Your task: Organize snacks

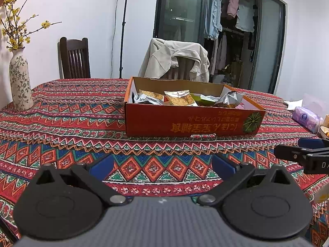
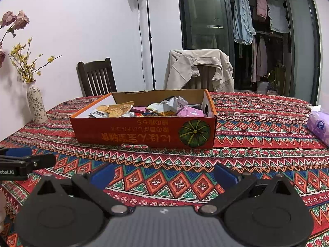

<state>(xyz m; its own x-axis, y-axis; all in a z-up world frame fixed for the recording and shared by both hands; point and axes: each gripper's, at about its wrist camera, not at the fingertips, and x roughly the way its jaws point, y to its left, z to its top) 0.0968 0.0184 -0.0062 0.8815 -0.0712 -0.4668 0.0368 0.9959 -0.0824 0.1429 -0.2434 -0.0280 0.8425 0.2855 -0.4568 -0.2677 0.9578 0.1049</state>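
Hiding lower snack packets (image 1: 181, 99) | orange box (image 1: 185, 123) wall | claws empty

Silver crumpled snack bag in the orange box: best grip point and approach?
Probably from above: the orange box walls block any side entry. The silver snack bag lies on top of the pile, its crumpled upper edge sticking up. Pinch that raised edge, jaws across the fold. The right gripper is open and seems the nearer one; the left gripper is open too.
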